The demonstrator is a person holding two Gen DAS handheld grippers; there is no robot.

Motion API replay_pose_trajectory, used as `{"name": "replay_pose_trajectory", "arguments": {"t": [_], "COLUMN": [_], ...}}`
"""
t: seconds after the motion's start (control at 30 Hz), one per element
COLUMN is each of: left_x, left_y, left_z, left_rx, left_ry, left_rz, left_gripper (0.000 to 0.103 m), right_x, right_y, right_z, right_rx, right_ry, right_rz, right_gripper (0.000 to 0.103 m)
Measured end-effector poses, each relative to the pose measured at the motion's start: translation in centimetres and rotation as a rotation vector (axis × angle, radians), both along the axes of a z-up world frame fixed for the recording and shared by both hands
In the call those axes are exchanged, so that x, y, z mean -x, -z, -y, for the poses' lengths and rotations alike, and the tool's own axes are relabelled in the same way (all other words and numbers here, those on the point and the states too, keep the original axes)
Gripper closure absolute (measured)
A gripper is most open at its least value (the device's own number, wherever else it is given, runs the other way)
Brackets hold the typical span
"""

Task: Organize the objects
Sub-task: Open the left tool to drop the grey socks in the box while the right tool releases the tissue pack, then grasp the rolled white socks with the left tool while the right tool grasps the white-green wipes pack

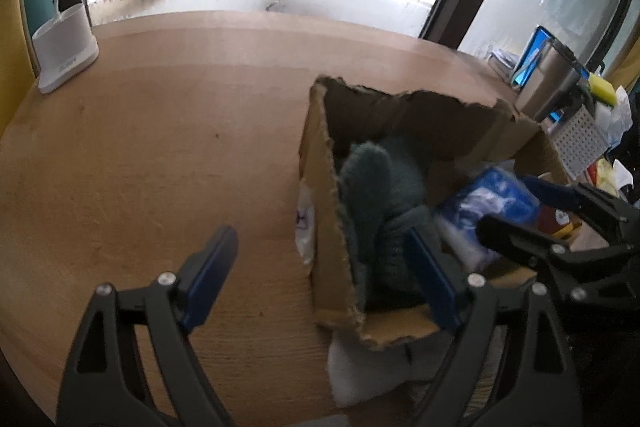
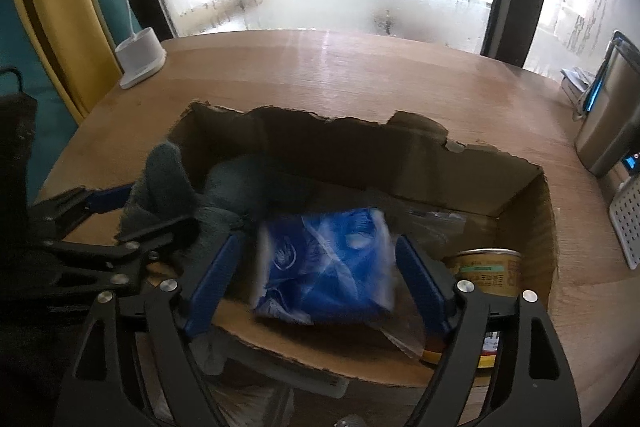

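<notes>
Both claws hang over the torn cardboard box point(image 2: 516, 203) on the wooden table point(image 1: 160, 131), pointing steeply down into it. Right gripper point(image 2: 320, 279) stands wide, blue pads either side of the blue packet point(image 2: 324, 267), which lies inside the box directly between and just below the fingers; small gaps show on both sides, so no squeeze on it, looks released or not yet gripped. The packet's long axis appears to run roughly across the jaw gap, tilted a bit, blurred so hard to call. Yellow-labelled can point(image 2: 488, 275) sits just outside the right finger, in the box's near right corner. Left gripper point(image 1: 320, 279) is also wide and holds nothing: one finger over bare table, the other inside the box, the box's left wall between them. Teal knitted cloth point(image 1: 376, 195) lies ahead of the inner finger, draped at the left end of the box. Right claw is clearly nearer the packet; left is nearer the cloth.
</notes>
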State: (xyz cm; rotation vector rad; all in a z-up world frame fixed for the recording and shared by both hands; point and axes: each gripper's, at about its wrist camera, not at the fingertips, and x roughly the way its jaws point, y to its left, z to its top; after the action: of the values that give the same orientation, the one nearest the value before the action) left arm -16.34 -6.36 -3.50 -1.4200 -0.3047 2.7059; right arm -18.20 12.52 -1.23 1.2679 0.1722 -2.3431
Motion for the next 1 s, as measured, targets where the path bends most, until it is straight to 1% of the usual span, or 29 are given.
{"name": "replay_pose_trajectory", "arguments": {"t": [0.17,0.33,0.53,0.83,1.0], "left_x": [-0.4,-1.2,-2.3,-3.9,-4.4], "left_y": [-0.4,-1.6,-2.5,-3.2,-3.4], "left_z": [0.1,0.2,0.0,-0.6,-1.0], "left_rx": [0.001,-0.010,-0.017,-0.020,-0.021], "left_ry": [-0.012,-0.015,-0.026,-0.036,-0.038], "left_rz": [-0.013,-0.055,-0.082,-0.117,-0.121], "left_gripper": [0.016,0.016,0.016,0.016,0.016], "right_x": [0.0,-0.4,-1.3,-2.9,-3.9], "right_y": [-0.3,-0.9,-1.7,-2.5,-2.8], "right_z": [-0.3,-1.0,-1.4,-2.7,-3.5], "right_rx": [0.006,0.012,0.014,0.018,0.021], "right_ry": [0.005,0.017,0.026,0.045,0.049], "right_rz": [-0.006,-0.022,-0.051,-0.086,-0.096], "right_gripper": [0.019,0.019,0.019,0.019,0.019]}}
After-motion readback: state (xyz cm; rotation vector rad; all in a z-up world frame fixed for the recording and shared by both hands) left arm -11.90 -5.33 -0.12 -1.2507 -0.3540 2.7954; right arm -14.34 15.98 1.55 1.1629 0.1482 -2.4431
